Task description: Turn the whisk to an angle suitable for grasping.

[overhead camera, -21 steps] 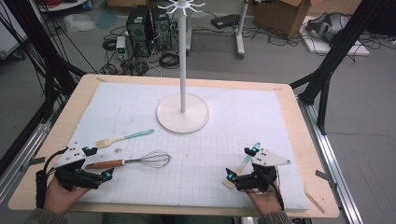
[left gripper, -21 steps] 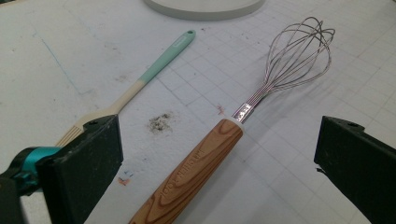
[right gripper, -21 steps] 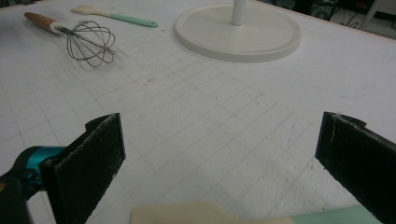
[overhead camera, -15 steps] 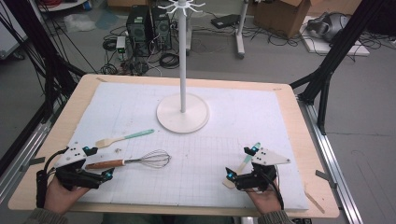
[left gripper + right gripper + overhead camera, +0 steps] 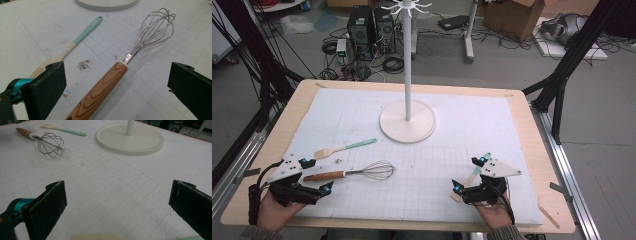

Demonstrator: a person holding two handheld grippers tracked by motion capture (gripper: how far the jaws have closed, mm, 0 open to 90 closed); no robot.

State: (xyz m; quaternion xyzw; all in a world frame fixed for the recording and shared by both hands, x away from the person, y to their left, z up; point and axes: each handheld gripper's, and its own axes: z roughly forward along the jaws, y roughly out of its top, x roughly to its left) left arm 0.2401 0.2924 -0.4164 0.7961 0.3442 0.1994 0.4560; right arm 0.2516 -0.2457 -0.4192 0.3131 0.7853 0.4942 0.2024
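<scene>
Beneath right tongs [image 5: 468, 176], half-hidden spatula [image 5: 471, 177]

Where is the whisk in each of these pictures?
High view: whisk lies lower left, beside the left claw.
Left gripper view: whisk runs up the middle.
Right gripper view: whisk lies upper left.
Shared landmark: the white stand's round base.

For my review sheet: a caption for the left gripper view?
Open left gripper poised over the wooden-handled whisk, pastry brush lying beside it.
</scene>
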